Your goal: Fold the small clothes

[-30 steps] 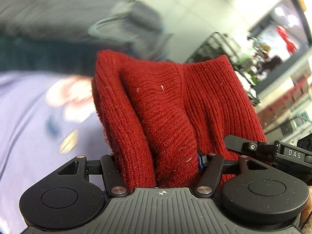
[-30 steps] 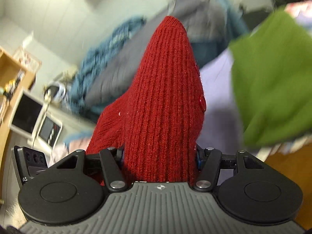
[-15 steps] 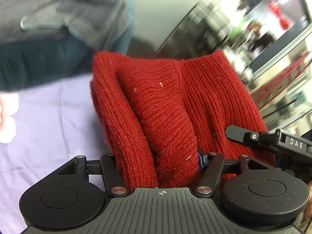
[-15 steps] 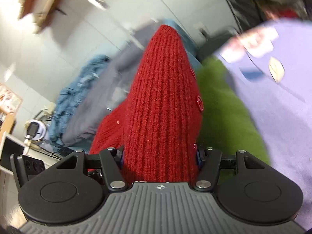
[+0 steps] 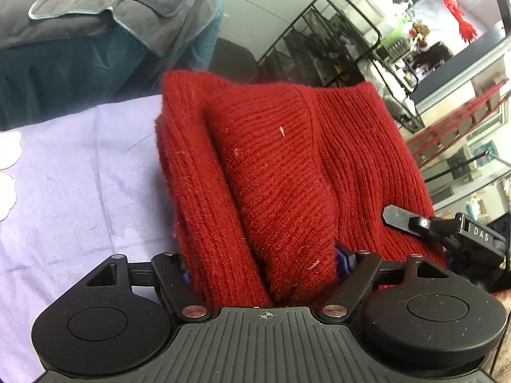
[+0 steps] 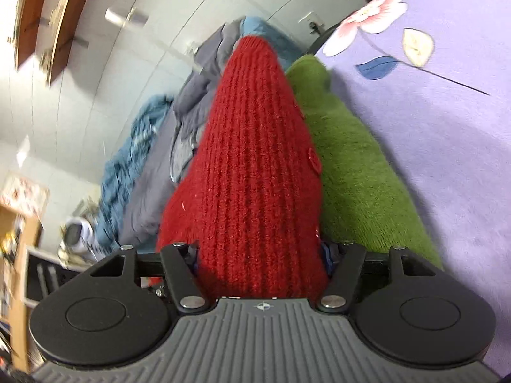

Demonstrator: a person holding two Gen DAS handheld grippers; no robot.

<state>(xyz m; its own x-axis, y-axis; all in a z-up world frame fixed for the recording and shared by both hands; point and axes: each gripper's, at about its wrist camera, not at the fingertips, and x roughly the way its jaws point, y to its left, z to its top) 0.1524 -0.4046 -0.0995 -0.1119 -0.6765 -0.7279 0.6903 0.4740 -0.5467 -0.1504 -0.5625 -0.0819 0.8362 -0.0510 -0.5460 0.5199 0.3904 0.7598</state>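
Observation:
A red ribbed knit garment (image 5: 281,172) fills the left wrist view, bunched in thick folds. My left gripper (image 5: 260,265) is shut on it, and the knit hides the fingers. In the right wrist view the same red garment (image 6: 255,175) rises in a cone from my right gripper (image 6: 260,255), which is also shut on it, fingers hidden. A red button (image 6: 314,161) shows on its right edge. Part of the right gripper (image 5: 447,228) pokes in at the right of the left wrist view, close against the knit.
A lilac bedsheet (image 5: 80,175) with a flower print (image 6: 373,9) lies under both hands. A green fleece garment (image 6: 351,175) lies on it just right of the red knit. Grey and blue bedding (image 6: 188,121) is heaped behind. A black wire rack (image 5: 335,41) stands beyond the bed.
Both hands have come down over the lilac sheet with the red garment still held. The right wrist view has rolled, and the green fleece now lies right beside the red knit.

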